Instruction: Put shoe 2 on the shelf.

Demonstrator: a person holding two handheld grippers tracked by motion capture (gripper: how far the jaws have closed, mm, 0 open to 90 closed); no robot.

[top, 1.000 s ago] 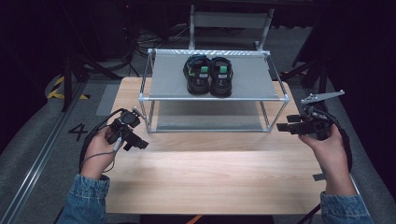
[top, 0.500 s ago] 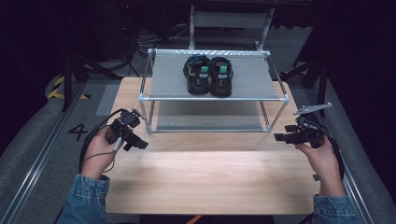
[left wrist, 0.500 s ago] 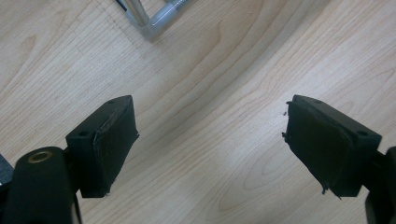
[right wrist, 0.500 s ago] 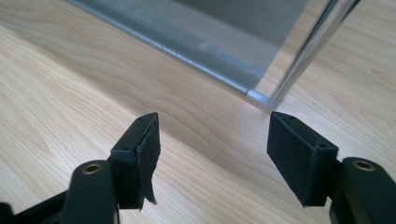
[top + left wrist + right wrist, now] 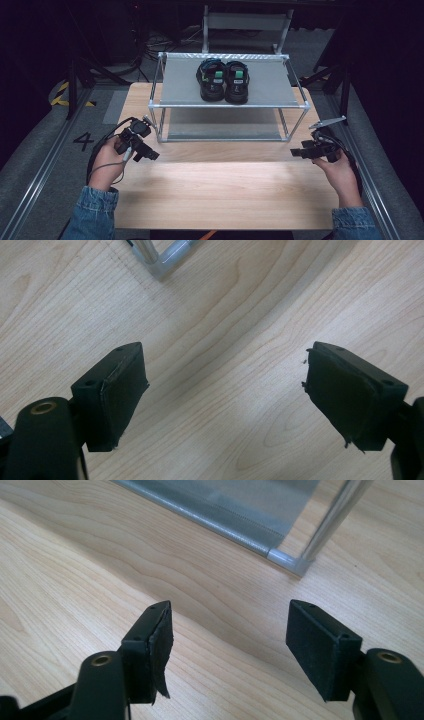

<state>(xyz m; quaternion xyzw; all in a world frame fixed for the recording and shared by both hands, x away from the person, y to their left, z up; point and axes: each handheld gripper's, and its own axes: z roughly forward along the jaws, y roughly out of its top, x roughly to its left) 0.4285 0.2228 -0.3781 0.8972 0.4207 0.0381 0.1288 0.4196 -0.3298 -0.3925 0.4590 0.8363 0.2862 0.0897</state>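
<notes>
I hold the left gripper (image 5: 146,152) and right gripper (image 5: 300,150) low over the table (image 5: 220,200), jaws apart, nothing between them. The pair of black sandals (image 5: 223,80) sits on the rack's (image 5: 227,105) top shelf.

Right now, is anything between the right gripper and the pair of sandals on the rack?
Yes: the rack's front top rail and right post stand between the right gripper and the sandals.

Dark studio lab: floor rails (image 5: 37,172), cables (image 5: 165,42)
</notes>
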